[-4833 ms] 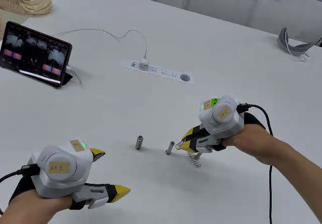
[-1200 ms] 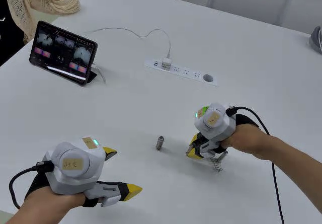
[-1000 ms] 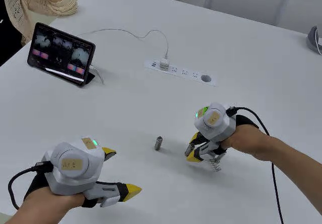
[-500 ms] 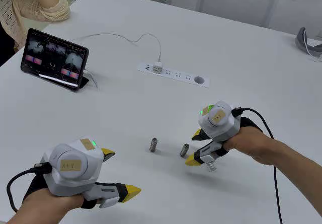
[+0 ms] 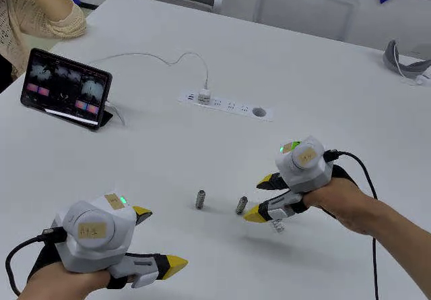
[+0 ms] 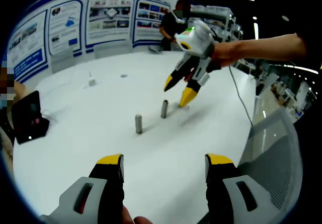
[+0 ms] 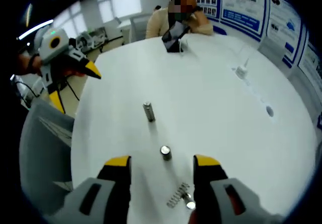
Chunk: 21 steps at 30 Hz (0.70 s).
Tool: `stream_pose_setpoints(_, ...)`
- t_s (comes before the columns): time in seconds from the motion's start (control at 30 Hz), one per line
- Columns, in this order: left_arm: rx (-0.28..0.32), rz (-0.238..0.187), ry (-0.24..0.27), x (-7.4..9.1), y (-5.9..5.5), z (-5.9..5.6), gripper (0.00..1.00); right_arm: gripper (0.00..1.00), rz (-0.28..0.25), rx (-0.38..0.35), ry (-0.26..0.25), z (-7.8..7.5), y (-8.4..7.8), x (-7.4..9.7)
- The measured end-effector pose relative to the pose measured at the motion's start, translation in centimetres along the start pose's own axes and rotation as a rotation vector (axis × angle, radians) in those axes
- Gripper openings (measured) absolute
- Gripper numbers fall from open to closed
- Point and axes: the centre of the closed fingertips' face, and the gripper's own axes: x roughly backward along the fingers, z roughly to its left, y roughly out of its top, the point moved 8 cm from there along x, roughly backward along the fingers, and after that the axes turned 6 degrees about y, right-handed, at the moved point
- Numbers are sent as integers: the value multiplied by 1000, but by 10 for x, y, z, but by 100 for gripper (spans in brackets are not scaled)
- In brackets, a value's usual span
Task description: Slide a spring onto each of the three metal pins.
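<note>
Near the middle of the tabletop (image 5: 168, 145), two pins: the first pin (image 5: 200, 199) and the second pin (image 5: 241, 205) stand upright, just beside each other; each looks ribbed, as with a spring around it.
Third pin (image 7: 188, 202): between the right jaws, toward the near edge.
Loose spring (image 7: 176, 195): lies flat, just beside the third pin.
Right gripper (image 5: 256, 198): jaws spread apart, we see nothing grasped.
Left gripper (image 5: 161, 238): jaws spread, empty, by the near edge, well apart from the pins.
</note>
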Motion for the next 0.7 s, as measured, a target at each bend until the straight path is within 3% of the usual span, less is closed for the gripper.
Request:
stream_pose_setpoints(0.2, -1, -4, -9, 0, 2, -3, 67, 52, -69, -57, -52, 2, -5, 8)
stream_pose_setpoints(0.4, -7, -10, -18, -2, 6, -7, 67, 53, -194, -167, -79, 4, -8, 18)
stream_pose_setpoints(0.7, -22, -11, -30, -4, 9, -12, 67, 53, -252, -218, -113, 7, -18, 31)
